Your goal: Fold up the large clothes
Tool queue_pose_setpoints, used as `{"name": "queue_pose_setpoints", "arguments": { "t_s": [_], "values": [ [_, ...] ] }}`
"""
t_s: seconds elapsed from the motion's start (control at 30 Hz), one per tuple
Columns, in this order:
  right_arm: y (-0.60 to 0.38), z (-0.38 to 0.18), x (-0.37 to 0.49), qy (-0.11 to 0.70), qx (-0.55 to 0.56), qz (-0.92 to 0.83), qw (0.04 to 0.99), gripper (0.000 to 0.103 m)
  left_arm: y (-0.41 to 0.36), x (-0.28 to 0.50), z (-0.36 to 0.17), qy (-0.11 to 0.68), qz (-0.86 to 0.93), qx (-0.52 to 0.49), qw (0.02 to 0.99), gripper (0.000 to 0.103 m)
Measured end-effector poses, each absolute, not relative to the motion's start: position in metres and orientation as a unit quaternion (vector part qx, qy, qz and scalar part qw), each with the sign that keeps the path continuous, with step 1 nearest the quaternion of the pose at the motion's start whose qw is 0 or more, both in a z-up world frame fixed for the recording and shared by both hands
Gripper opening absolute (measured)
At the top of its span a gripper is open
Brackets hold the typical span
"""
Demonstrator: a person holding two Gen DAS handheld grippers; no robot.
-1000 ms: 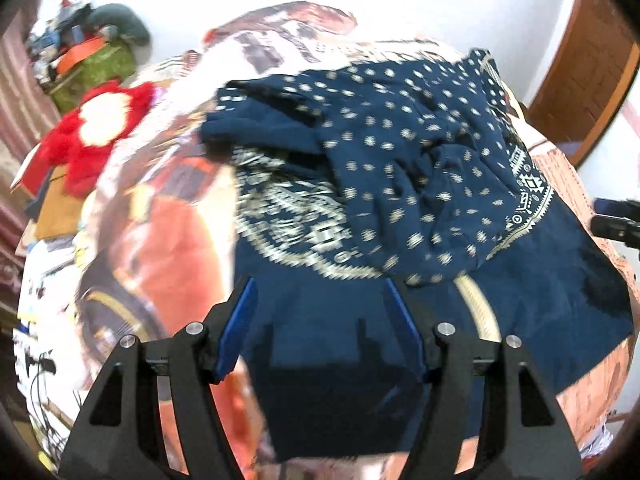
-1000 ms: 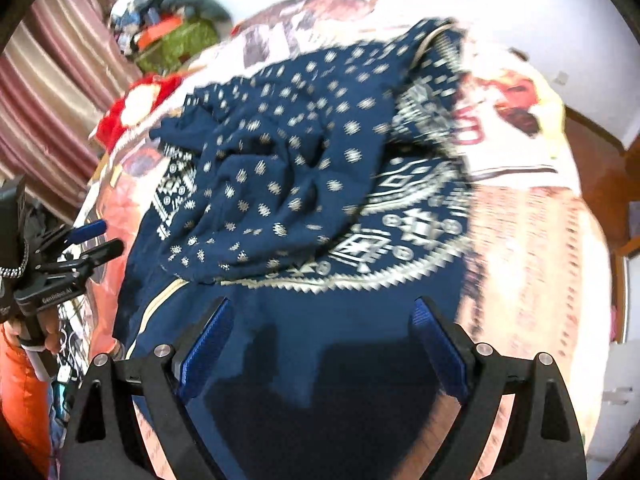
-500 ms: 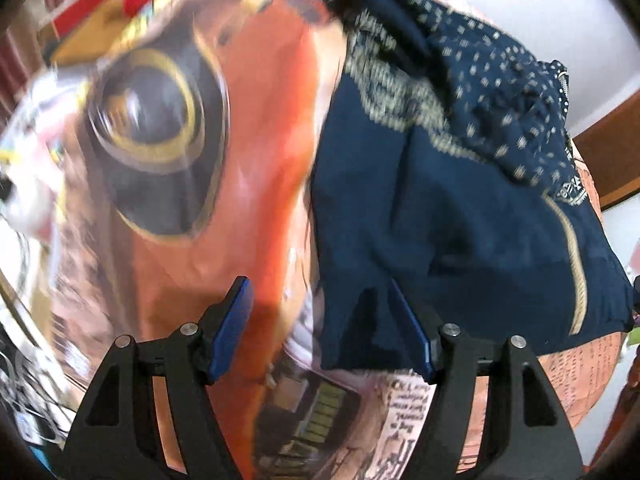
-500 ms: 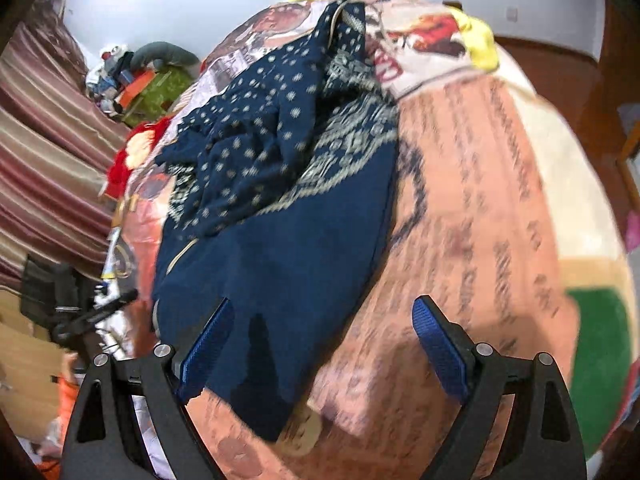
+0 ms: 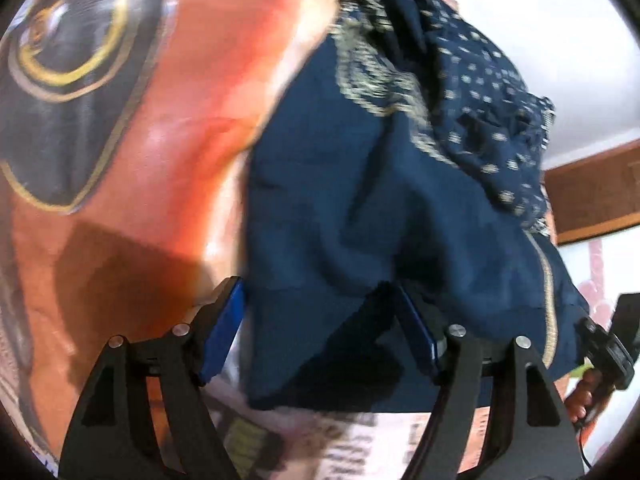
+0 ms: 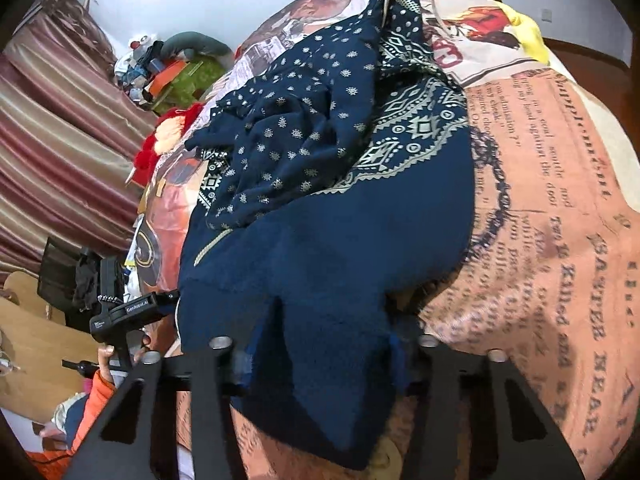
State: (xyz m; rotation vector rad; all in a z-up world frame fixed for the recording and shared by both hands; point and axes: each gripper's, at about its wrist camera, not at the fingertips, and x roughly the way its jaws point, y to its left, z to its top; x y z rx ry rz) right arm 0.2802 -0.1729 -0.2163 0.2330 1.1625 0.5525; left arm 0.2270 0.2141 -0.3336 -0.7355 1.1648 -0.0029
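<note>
Right wrist view: right gripper (image 6: 320, 354) has its fingers apart around the blue dress (image 6: 332, 248) hem on the bed (image 6: 560, 240); left gripper (image 5: 320, 336) is apart too, ready to pinch and fold.

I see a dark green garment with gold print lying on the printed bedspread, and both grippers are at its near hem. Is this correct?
Not quite: the garment is dark navy blue, not green, as the right wrist view shows clearly. The rest holds: it has gold print, it lies on the printed bedspread, and the left gripper and right gripper are both at its near hem.
</note>
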Motion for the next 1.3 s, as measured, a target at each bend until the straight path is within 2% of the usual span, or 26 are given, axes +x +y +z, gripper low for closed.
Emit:
{"name": "queue_pose_setpoints", "arguments": {
  "t_s": [0.1, 0.13, 0.17, 0.57, 0.73, 0.9, 1.0, 1.13, 1.3],
  "values": [
    [-0.168, -0.219, 0.286, 0.541, 0.115, 0.269, 0.788, 0.024, 0.202, 0.234, -0.323, 0.537, -0.01, -0.308, 0.785, 0.039],
    [-0.166, -0.22, 0.287, 0.54, 0.116, 0.273, 0.787, 0.021, 0.197, 0.237, -0.318, 0.537, -0.009, -0.293, 0.791, 0.019],
    [-0.164, -0.219, 0.288, 0.537, 0.116, 0.276, 0.788, 0.019, 0.198, 0.239, -0.313, 0.536, -0.011, -0.281, 0.796, 0.014],
    [-0.145, -0.172, 0.321, 0.456, 0.084, 0.293, 0.836, 0.016, 0.191, 0.269, -0.169, 0.384, -0.059, -0.205, 0.899, 0.011],
    [-0.138, -0.145, 0.363, 0.414, 0.084, 0.286, 0.86, 0.015, 0.197, 0.324, -0.142, 0.357, -0.052, -0.201, 0.911, 0.011],
    [-0.137, -0.134, 0.422, 0.395, 0.103, 0.267, 0.873, 0.015, 0.228, 0.381, -0.147, 0.355, -0.002, -0.244, 0.902, 0.011],
    [-0.135, -0.138, 0.466, 0.395, 0.113, 0.244, 0.879, 0.015, 0.249, 0.424, -0.169, 0.372, 0.05, -0.253, 0.892, 0.011],
    [-0.128, -0.164, 0.524, 0.41, 0.11, 0.216, 0.879, 0.015, 0.264, 0.464, -0.206, 0.401, 0.081, -0.265, 0.873, 0.011],
    [-0.124, -0.201, 0.577, 0.441, 0.127, 0.2, 0.865, 0.016, 0.264, 0.507, -0.25, 0.442, 0.11, -0.232, 0.86, 0.011]
  ]
}}
